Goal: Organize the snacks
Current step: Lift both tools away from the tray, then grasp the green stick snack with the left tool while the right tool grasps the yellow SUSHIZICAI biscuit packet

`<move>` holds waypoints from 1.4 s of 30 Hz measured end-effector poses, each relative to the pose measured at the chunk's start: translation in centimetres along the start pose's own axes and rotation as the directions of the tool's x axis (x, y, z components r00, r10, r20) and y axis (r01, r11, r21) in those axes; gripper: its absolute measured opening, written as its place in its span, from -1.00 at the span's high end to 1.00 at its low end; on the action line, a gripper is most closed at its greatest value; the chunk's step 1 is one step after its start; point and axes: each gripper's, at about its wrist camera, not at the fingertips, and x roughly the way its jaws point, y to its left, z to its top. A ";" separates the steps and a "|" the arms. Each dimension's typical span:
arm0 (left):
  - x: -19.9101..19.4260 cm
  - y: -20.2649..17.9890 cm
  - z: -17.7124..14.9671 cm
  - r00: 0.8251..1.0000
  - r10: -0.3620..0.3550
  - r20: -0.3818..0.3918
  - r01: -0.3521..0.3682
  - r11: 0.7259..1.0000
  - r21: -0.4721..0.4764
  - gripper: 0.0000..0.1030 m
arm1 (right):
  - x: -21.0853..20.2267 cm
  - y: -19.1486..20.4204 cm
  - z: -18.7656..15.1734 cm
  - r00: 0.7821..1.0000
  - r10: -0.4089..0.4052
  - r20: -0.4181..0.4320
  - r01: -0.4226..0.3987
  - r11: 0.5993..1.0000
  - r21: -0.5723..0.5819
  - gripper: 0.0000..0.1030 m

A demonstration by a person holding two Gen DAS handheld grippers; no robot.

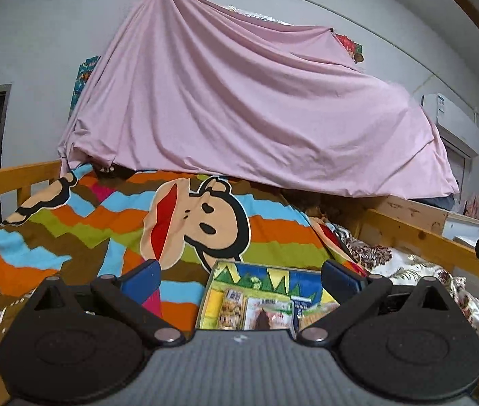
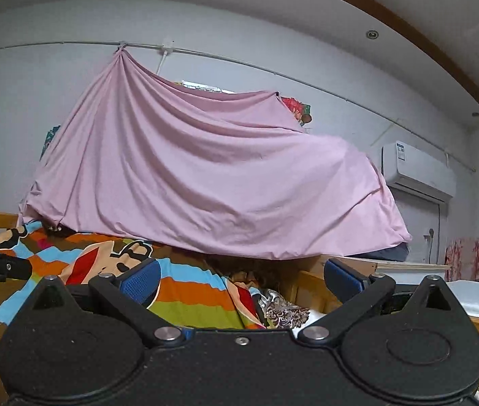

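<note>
Below, a colourful snack box (image 1: 266,279) holds several snack packets (image 1: 256,313).

The left hand-held gripper (image 1: 241,279) had a grey ribbed body, black rounded link plates with silver pivot screws and blue textured pads (image 1: 139,282), while the right hand-held gripper (image 2: 241,279) had a black body, matching black links, silver screws and blue pads (image 2: 139,284).
</note>
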 end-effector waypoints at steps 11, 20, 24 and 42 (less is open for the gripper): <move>-3.6 -0.6 -2.7 0.994 -0.022 -0.105 0.026 0.999 0.042 -0.99 | -5.2 -0.8 -1.0 0.990 0.061 -0.124 -0.061 0.998 0.005 -0.99; -3.9 -1.2 -4.9 0.958 -0.018 -0.286 0.045 0.995 0.087 -0.99 | -5.5 0.5 -2.4 0.950 0.107 -0.293 -0.120 0.992 -0.027 -0.99; -3.4 -1.3 -5.5 0.934 0.015 -0.358 0.027 0.993 0.111 -0.99 | -5.3 0.5 -3.1 0.924 0.126 -0.362 -0.135 0.991 0.000 -0.99; 3.4 -2.9 -9.3 0.672 -0.058 -0.738 0.253 0.955 0.155 -0.99 | -1.0 -0.1 -6.8 0.728 0.225 -0.648 -0.148 0.974 0.171 -0.99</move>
